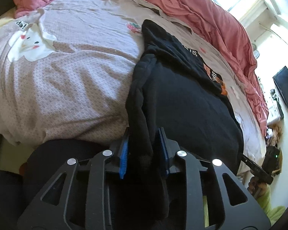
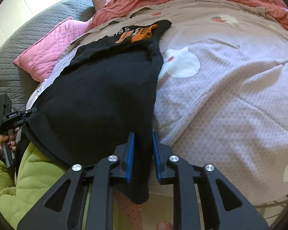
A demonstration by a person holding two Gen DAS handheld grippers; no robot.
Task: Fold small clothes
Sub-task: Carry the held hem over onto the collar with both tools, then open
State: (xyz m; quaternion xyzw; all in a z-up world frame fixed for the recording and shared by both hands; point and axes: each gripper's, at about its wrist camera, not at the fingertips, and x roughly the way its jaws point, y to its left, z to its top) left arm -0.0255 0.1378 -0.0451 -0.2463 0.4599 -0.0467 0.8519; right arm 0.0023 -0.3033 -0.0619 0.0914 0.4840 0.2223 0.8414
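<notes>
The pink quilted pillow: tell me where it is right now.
In the right wrist view the pink quilted pillow lies at upper left on the bed, between the grey quilt and the black shirt.

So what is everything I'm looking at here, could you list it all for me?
black garment: one, black with an orange print, lying on the bed, near edge between both grippers
bedspread: one, pale beige-lilac with white cartoon patches, covering the bed
duvet: one, salmon pink, bunched along the far side
quilted pillow: one, pink, beside the garment
grey quilt: one, grey, behind the pillow
screen: one, black, on the wall
green jacket: one, lime green, on the person
left gripper: one, black with blue pads, shut on the garment
right gripper: one, the same, shut on the garment
</notes>
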